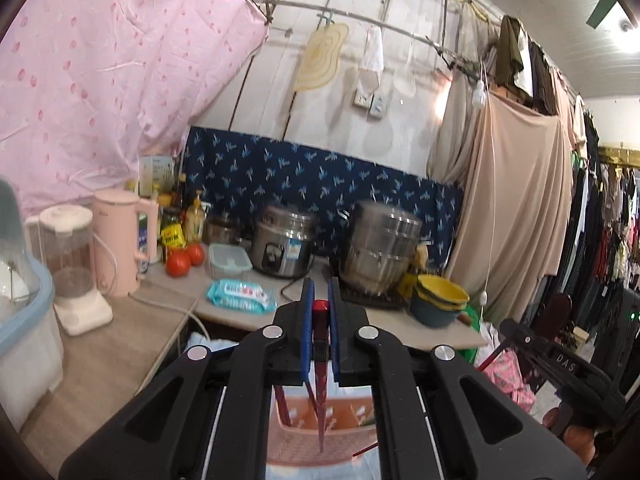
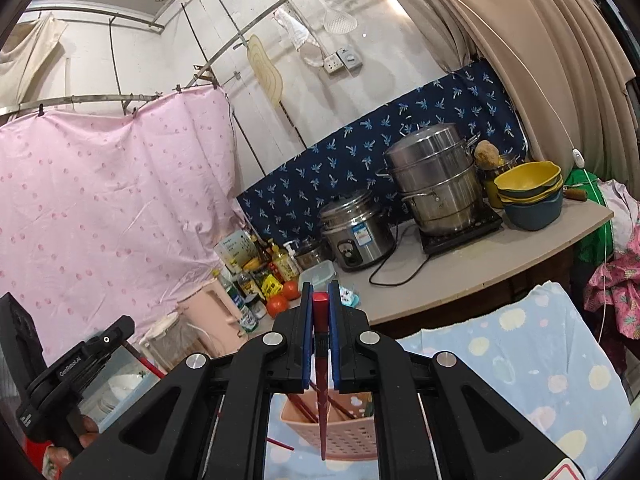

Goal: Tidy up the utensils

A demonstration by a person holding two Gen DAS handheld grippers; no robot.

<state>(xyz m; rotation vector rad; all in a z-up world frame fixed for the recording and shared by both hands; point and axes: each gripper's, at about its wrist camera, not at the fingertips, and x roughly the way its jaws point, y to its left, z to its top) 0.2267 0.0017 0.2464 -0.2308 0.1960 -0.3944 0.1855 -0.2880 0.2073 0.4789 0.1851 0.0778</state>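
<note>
Left wrist view: the left gripper (image 1: pixel 320 292) is clamped on one dark red chopstick (image 1: pixel 321 360), held between its two blue pads (image 1: pixel 307 328). The chopstick is square-ended at the top, glossy red, with a black band partway down, and it tapers to a point. Its long axis runs almost straight down, tip lowest, over a pink perforated utensil basket (image 1: pixel 316 440). At least one more red chopstick (image 1: pixel 282 404) leans inside the basket, and another lies on the cloth just right of it.

In the right wrist view the right gripper (image 2: pixel 320 294) grips a second chopstick (image 2: pixel 321 368) of the same look, again upright with its point down, hanging over the near side of the same basket (image 2: pixel 340 436). About three chopsticks lean inside. One loose chopstick (image 2: pixel 280 444) lies on the light blue spotted cloth (image 2: pixel 520 360) left of the basket.

On the far counter stand two steel pots, two tomatoes (image 2: pixel 284 298) and a stack of yellow and blue bowls (image 2: pixel 530 192).
</note>
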